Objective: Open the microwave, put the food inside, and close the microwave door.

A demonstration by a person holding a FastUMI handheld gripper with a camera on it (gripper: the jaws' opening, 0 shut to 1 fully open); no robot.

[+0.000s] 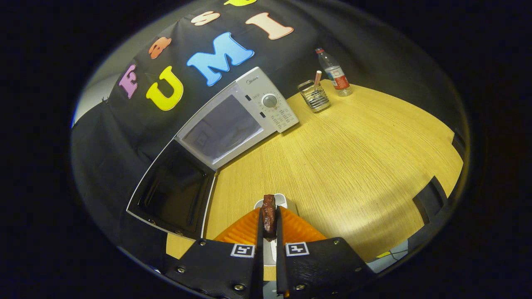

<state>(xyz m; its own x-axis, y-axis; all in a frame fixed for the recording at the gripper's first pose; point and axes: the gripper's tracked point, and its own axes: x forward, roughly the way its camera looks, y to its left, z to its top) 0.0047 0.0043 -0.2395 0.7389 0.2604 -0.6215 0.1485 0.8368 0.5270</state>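
Wooden table [353, 166]; gripper [269, 220] clamps dark reddish-brown food [269, 211].

My camera rides on my tool [269, 232], looking forward and down along its fingers, tilted. It sits high over the bench [353, 166], the microwave [232, 124] well ahead.

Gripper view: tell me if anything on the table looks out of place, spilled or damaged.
Nothing stands out. The white microwave sits with its door swung open, as the job needs. The tongs are shut on the dark brown piece of food. The clear plastic bottle and wire metal holder stand upright on the wooden table.
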